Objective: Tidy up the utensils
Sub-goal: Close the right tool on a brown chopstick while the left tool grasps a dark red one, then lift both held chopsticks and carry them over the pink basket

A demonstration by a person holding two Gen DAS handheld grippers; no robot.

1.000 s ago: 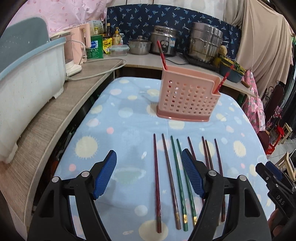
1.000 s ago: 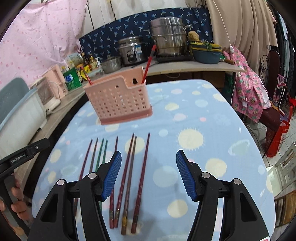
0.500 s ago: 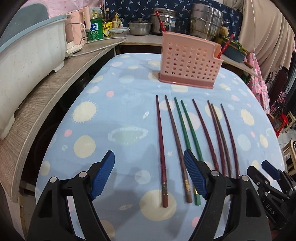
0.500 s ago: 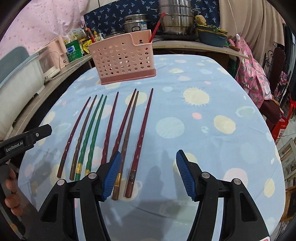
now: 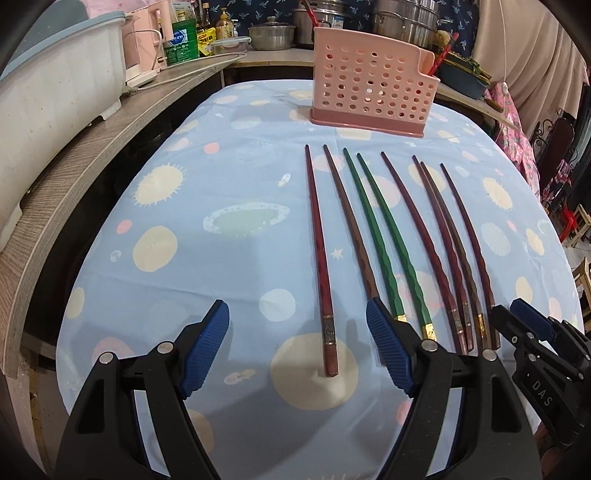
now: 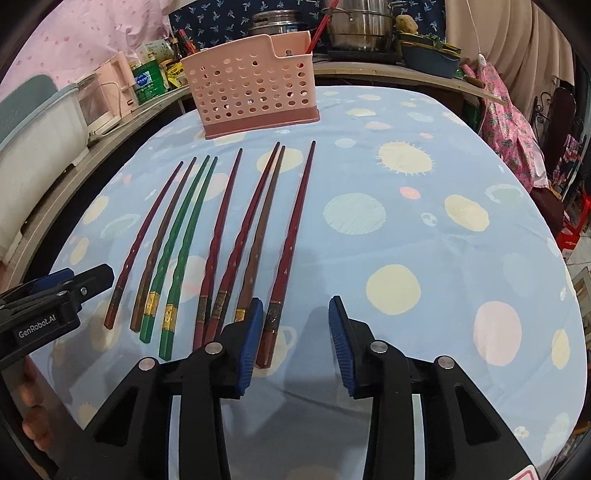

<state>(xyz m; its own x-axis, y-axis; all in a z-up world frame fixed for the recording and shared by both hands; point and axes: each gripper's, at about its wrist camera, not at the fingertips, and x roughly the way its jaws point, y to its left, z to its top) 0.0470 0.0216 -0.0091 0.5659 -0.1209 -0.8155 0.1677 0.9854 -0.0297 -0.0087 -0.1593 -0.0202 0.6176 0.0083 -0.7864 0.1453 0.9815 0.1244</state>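
Right now eight chopsticks (image 5: 388, 236) lie side by side on the bench (image 5: 229, 221), which wears a pale blue cloth dotted with suns and planets, their thin tips aimed at a pink holder (image 5: 369, 98) standing at the far end. From the left wrist view they run: a red one (image 5: 320, 254) set a little apart, a brown one, a green pair (image 5: 384, 240), then four dark red and brown sticks near the right edge of the row. One more red stick (image 6: 318, 28) stands inside the holder's raised corner pocket. The left gripper (image 5: 297, 349) hovers low over the near end of the row with its fingers (image 5: 207, 345) well apart; the butt of the leftmost red stick lies between them, untouched, and the right-hand blue pad sits over the butt of the brown one. The right gripper (image 6: 293, 341) hangs over the other end of the row; its fingers (image 6: 341, 341) are closing, yet a clear gap shows between the pads, and the butt of the rightmost red stick (image 6: 290, 251) lies just inside the left pad, whether touching I cannot tell. A hand (image 6: 31, 413) shows at the lower left of the right wrist view, beneath the left gripper's body. Pots, bottles and a white tub (image 5: 48, 107) crowd the counter beyond.
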